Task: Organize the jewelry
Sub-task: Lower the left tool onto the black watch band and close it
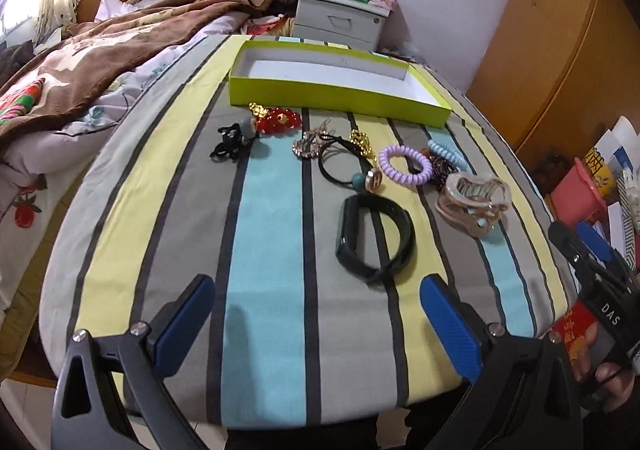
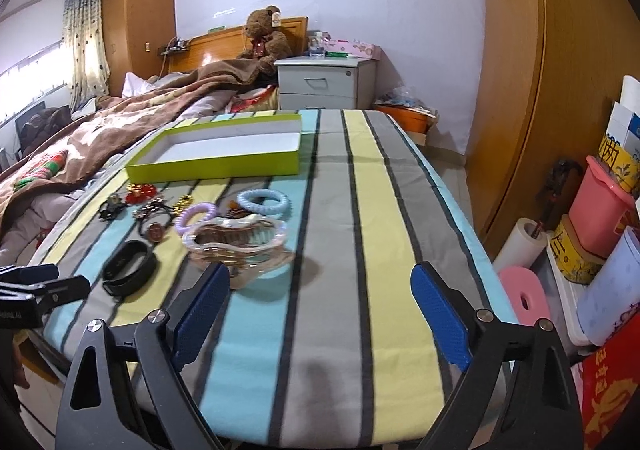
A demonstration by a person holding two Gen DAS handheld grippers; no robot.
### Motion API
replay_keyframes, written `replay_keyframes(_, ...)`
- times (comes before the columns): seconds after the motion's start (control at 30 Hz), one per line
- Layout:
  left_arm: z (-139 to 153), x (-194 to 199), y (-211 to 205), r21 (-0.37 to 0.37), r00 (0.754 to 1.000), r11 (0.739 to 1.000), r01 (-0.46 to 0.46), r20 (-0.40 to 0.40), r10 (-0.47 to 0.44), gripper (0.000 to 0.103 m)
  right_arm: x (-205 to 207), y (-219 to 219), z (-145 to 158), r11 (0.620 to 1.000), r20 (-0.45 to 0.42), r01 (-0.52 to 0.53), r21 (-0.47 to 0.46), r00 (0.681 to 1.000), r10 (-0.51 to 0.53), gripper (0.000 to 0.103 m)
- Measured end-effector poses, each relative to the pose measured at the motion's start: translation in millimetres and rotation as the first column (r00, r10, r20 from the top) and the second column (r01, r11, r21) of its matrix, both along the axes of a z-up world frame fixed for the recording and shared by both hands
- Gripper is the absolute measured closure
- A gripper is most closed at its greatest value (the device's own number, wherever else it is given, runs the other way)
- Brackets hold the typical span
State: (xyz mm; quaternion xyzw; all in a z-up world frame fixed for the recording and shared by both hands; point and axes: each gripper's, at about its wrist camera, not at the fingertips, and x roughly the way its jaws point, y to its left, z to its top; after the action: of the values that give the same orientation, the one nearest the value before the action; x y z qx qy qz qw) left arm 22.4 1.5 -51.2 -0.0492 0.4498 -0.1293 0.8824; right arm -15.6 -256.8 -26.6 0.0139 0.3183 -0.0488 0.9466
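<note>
You are holding both claws wide and empty; your right claw [image 2: 320, 314] is sitting nearest the clear hair clip [image 2: 236, 242], just ahead-left, its long axis crosswise, green box [image 2: 216, 168] beyond; left claw [image 1: 316, 324] is trailing the black wristband [image 1: 374, 238].

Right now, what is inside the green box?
The green box shows only its bare white floor; no jewelry is in it. Its near wall hides the strip of floor just behind it.

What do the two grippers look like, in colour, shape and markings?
Both the left gripper and the right gripper have black angular frames with silver round bolts and flat blue textured pads. White letters "DAS" mark the right gripper's black body in the left wrist view.
</note>
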Motion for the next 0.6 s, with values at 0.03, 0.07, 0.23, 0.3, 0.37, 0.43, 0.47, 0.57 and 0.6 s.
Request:
replay_keyframes(0.03, -0.8, 3.6, -0.3, -0.004, 1.000, 1.000, -0.006, -0.003, 0.006, 0.003, 1.7, -2.6, -1.2, 1.000, -0.003, 0.006, 0.002, 1.000, -0.006, 0.011)
replay_keyframes(0.07, -0.8, 6.9, -1.0, -0.011, 1.000, 1.000, -0.005, -0.003, 0.005, 0.004, 3.1, -3.9, -2.0, 1.000, -0.006, 0.009, 0.005, 1.000, -0.008, 0.011)
replay_keyframes(0.23, -4.9, 25.3, -9.6, 0.011, 1.000, 1.000, 0.000, -0.012, 0.000, 0.013, 11.9, -4.4, -6.5, 1.000, -0.022, -0.004, 0.012, 1.000, 0.004, 0.011)
replay_keyframes(0.3, -5.7, 30.9, -16.4, 0.044, 1.000, 0.999, 0.013, -0.007, -0.013, 0.020, 15.2, -2.1, -6.6, 1.000, -0.022, -0.017, 0.012, 1.000, 0.017, 0.011)
replay_keyframes(0.37, -7.2, 35.2, -24.2, 0.086, 1.000, 0.996, 0.025, -0.007, -0.025, 0.027, 18.6, 0.5, -6.9, 1.000, -0.022, -0.029, 0.008, 0.999, 0.029, 0.011)
replay_keyframes(0.43, -8.6, 39.4, -30.2, 0.109, 0.999, 0.993, 0.041, -0.007, -0.040, 0.033, 22.2, 2.6, -7.1, 0.999, -0.023, -0.041, 0.004, 0.999, 0.041, 0.011)
replay_keyframes(0.47, -9.7, 40.5, -33.1, 0.120, 0.999, 0.992, 0.046, -0.009, -0.045, 0.038, 22.9, 3.4, -6.8, 0.999, -0.023, -0.045, 0.004, 0.999, 0.045, 0.011)
replay_keyframes(0.57, -12.8, 42.5, -36.5, 0.147, 0.999, 0.988, 0.045, -0.001, -0.045, 0.040, 28.2, 4.5, -5.9, 0.998, -0.028, -0.063, 0.013, 0.998, 0.064, 0.020)
replay_keyframes(0.6, -13.0, 42.7, -37.4, 0.157, 0.999, 0.987, 0.043, 0.002, -0.043, 0.041, 29.8, 4.5, -5.8, 0.998, -0.031, -0.068, 0.019, 0.997, 0.068, 0.022)
